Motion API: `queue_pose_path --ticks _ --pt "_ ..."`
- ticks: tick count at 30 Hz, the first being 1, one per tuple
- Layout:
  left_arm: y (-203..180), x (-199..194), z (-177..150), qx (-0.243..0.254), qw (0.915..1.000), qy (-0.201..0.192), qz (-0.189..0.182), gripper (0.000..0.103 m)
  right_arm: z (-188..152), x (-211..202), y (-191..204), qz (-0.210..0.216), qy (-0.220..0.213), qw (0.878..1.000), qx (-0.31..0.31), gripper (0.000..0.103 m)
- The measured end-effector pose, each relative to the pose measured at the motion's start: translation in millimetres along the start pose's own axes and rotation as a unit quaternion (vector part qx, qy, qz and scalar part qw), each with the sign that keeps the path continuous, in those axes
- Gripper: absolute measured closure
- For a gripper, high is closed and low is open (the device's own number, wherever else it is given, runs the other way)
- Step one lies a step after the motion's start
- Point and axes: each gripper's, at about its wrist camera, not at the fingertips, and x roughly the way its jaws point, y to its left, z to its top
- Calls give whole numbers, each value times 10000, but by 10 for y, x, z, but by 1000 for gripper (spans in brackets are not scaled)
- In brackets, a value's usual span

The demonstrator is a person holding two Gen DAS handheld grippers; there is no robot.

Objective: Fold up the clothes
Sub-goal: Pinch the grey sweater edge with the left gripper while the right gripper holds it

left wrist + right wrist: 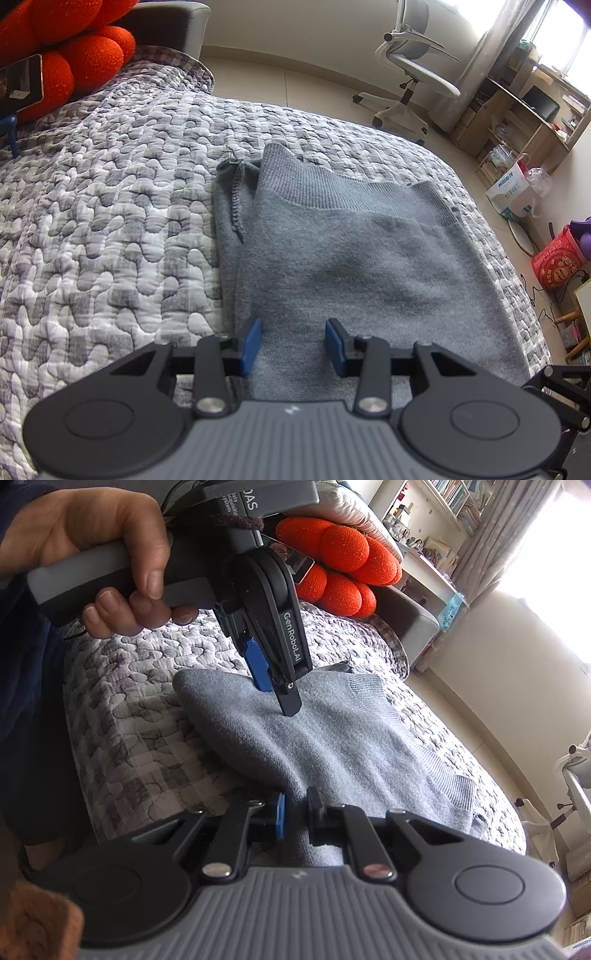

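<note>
A grey knit sweater lies folded on the quilted bed, its ribbed hem toward the far side. My left gripper is open, its blue pads hovering just over the near part of the sweater. In the right wrist view the left gripper points down onto the sweater. My right gripper is shut on a raised fold of the sweater at its near edge.
The grey patterned quilt covers the bed. An orange plush cushion and a phone on a stand sit at the head. An office chair, a desk shelf and bags stand beyond the bed.
</note>
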Motion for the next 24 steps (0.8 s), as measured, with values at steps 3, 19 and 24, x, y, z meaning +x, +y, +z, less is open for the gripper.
queue_pose_path --ticks 3,19,24 --pt "8 -27 11 12 10000 -31 7 63 9 -1 -20 29 -2 10000 49 93" --pt "-70 -569 46 947 9891 -806 -782 26 131 7 -448 582 77 9907 1226 93" --pt "-248 -688 -71 1675 9759 -953 -1026 21 136 39 -595 758 149 9840 1604 93"
